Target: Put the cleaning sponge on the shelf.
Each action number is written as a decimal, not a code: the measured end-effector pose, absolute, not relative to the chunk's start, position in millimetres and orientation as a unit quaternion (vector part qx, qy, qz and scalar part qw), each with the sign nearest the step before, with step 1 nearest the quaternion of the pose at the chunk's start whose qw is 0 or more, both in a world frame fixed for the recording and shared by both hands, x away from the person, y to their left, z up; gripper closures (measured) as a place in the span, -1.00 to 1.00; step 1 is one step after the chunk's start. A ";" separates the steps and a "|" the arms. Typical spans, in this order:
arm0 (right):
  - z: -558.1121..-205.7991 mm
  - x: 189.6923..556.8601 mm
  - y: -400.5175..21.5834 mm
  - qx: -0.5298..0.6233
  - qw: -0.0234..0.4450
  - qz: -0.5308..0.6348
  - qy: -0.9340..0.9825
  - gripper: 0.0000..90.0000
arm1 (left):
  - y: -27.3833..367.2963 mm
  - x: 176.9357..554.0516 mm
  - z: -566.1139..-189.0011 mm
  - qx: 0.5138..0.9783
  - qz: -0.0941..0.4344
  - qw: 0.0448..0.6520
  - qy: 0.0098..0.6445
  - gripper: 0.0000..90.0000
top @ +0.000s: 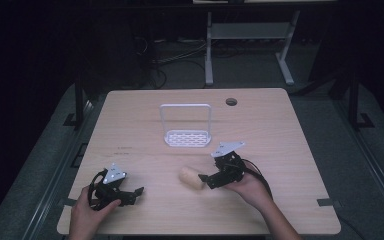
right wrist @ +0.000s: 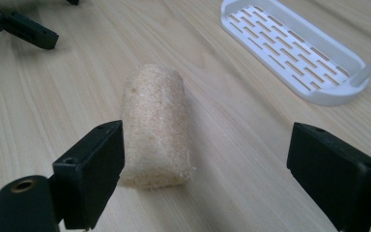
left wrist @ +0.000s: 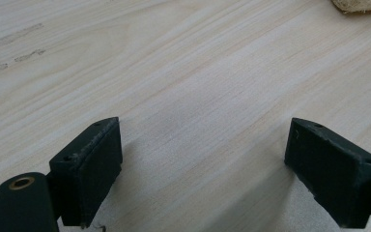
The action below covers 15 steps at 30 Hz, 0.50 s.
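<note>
Reaching toward the pale tan, fibrous loofah roll (right wrist: pixel 155 126), I have my right gripper (top: pixel 206 178) spread wide with the roll lying between its jaws, close to one and clear of the other, not yet pinched. The roll rests flat on the light wooden table (top: pixel 280 130), just in front of the white slotted plastic rack with a tall wire handle (top: pixel 187 137) and apart from it. My left gripper (top: pixel 139 191), well to the left of the rack, hangs spread over bare wood, holding nothing. I judge the work barely begun: the grasp, the lift and presumably the placing in the rack remain.
</note>
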State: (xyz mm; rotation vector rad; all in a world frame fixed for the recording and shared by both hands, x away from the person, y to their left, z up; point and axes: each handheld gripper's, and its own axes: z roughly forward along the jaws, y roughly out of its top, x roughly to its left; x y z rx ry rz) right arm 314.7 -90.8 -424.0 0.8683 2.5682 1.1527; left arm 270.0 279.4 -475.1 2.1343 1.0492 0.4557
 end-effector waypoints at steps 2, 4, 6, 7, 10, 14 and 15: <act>-423.5 314.9 -88.1 0.291 0.097 0.389 0.868 -0.71 | 279.5 270.0 -475.1 0.825 0.176 0.352 0.405 -0.72; -423.4 315.4 -85.4 0.288 0.096 0.390 0.869 -0.71 | 279.4 270.0 -475.1 0.825 0.176 0.352 0.405 -0.72; -423.5 315.9 -82.2 0.285 0.096 0.391 0.870 -0.71 | 279.4 270.0 -475.1 0.825 0.176 0.352 0.406 -0.72; -423.6 316.5 -78.9 0.283 0.094 0.392 0.870 -0.71 | 279.4 270.0 -475.1 0.825 0.176 0.352 0.406 -0.72; -424.2 317.4 -74.2 0.281 0.091 0.392 0.871 -0.71 | 279.4 270.0 -475.0 0.825 0.176 0.352 0.406 -0.72; -425.2 318.4 -69.9 0.277 0.088 0.392 0.873 -0.71 | 279.4 270.0 -475.1 0.825 0.176 0.352 0.406 -0.72; -425.3 318.4 -68.6 0.277 0.087 0.391 0.874 -0.71 | 279.4 269.9 -475.1 0.825 0.176 0.353 0.406 -0.72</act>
